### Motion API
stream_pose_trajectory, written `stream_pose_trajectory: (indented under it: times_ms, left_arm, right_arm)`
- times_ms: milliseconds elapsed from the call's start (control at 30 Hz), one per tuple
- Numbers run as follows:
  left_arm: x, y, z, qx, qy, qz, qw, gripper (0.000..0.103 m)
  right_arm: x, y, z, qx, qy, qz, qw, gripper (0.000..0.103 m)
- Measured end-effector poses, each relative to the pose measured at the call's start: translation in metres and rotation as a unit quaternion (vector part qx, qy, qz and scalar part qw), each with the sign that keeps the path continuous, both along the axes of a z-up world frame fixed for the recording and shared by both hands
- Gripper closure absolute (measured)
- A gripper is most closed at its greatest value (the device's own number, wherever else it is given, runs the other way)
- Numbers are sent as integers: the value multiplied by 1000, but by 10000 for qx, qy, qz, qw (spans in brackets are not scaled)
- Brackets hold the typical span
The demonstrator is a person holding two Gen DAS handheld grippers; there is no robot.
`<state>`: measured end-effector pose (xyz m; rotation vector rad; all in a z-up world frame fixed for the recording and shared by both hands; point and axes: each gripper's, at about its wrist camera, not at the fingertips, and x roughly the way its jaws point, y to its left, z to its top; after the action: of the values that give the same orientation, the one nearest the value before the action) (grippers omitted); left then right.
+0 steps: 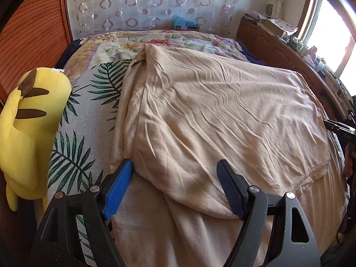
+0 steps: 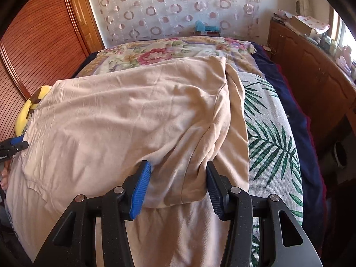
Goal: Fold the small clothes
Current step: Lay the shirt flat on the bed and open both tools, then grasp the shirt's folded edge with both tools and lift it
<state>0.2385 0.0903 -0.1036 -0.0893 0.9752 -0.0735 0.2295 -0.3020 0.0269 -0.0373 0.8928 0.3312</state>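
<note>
A beige garment [image 1: 222, 111] lies spread on the bed, its upper layer folded over toward me. My left gripper [image 1: 175, 163] stands open wide above the fold's near left corner, the blue left pad [image 1: 118, 191] right by the folded edge. In the right wrist view the same garment [image 2: 133, 115] fills the middle. My right gripper [image 2: 178, 164] is open and straddles the fold's near right corner, with bunched cloth filling the gap between its pads. Each gripper shows at the edge of the other's view: the right gripper [image 1: 340, 129] and the left gripper [image 2: 13, 145].
A yellow plush toy [image 1: 24, 120] leans at the bed's left side. The palm-leaf bedspread [image 1: 89, 102] and a floral blanket [image 1: 124, 42] lie under the garment. A cluttered wooden cabinet [image 1: 278, 44] runs along the right below a window. A slatted wooden door [image 2: 44, 33] stands on the left.
</note>
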Motion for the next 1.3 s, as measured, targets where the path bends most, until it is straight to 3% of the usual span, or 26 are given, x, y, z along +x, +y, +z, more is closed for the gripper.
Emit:
stream_pose_trajectory:
  times_ms: [133,267,367,400,433,733,767,800,833,900,967,1000,1067,1300]
  left_arm:
    - [1,-6,-1,251,15,-30,9997,25]
    - [-4,3,6,-245,-180,95,9995,27]
    - [-4,9,8,-426,-205,221,9986,53]
    - [-4,11,8,-468,-189,236,9985,65]
    - [-3,12,8,-526,-165,234,9982,70]
    - [0,12,3,-502,-104,324,9982,72]
    - [-1,12,4,-460,-110,315,9984,77]
    - [-1,12,4,-393,-119,336,9986,91]
    - [0,13,5,-371,-134,368,9985,94]
    - [-1,16,6,-459,-157,364,9982,97]
    - [-3,17,11,-474,-254,360,9979,97]
    - [-5,17,14,-471,-329,371,9977,97]
    - [-8,17,21,-508,-456,383,9969,97]
    - [-17,17,41,-612,-811,356,9942,98]
  right_arm:
    - [-4,2,-4,-115,-147,-8,9998,52]
    - [-10,18,-7,-529,-434,32,9977,51]
    - [-14,21,-10,-546,-529,20,9971,50]
    - [-14,20,-11,-514,-521,22,9973,50]
    - [-14,21,-12,-509,-521,23,9973,50]
    - [-14,17,-7,-516,-521,33,9973,50]
    - [-14,18,-8,-512,-522,32,9973,50]
    - [-14,15,-4,-510,-520,34,9973,50]
    - [-14,15,-4,-512,-522,33,9973,50]
    - [-15,16,-4,-533,-550,35,9971,64]
    - [-17,17,-2,-579,-569,69,9967,86]
    - [-17,18,-2,-595,-572,80,9966,89]
    - [-19,17,2,-504,-588,110,9969,94]
    - [-26,4,24,-119,-879,69,9960,96]
